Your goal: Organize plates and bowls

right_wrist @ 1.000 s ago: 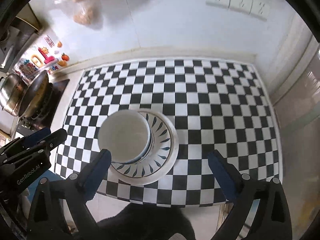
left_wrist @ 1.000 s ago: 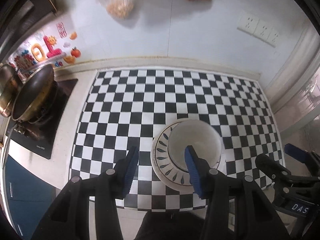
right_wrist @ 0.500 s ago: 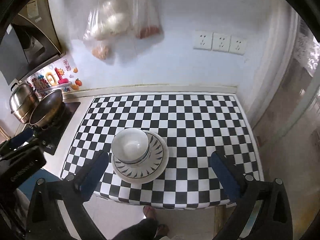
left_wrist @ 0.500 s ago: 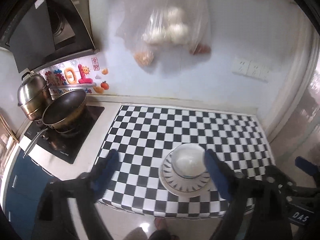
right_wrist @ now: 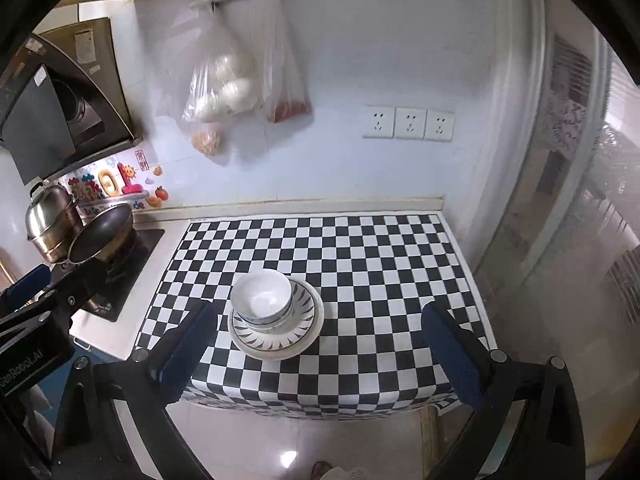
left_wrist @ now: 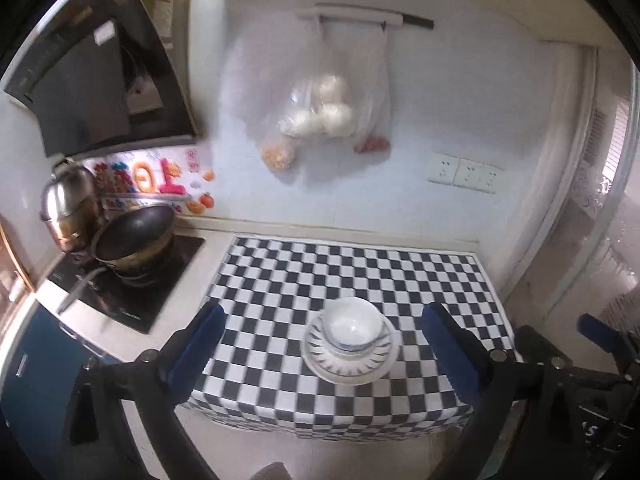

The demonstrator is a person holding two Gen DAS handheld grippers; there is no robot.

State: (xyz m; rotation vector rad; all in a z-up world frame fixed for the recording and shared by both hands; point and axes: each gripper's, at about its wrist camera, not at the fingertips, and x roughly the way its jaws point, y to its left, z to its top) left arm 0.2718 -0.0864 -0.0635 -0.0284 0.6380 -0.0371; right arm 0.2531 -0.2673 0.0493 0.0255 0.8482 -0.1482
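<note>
A white bowl sits in a white plate with a dark leaf-pattern rim near the front edge of the checkered counter; both also show in the right wrist view, the bowl on the plate. My left gripper is open and empty, held back and above the counter's front edge. My right gripper is open and empty too, likewise pulled back. The right gripper shows at the right edge of the left wrist view.
A black-and-white checkered mat covers the counter. At the left are a cooktop with a dark wok and a steel pot. Plastic bags of food hang on the wall. Wall sockets are right.
Both grippers have pulled up and back from the bowl and plate. The left gripper has opened wide. The bowl stays in the plate.
</note>
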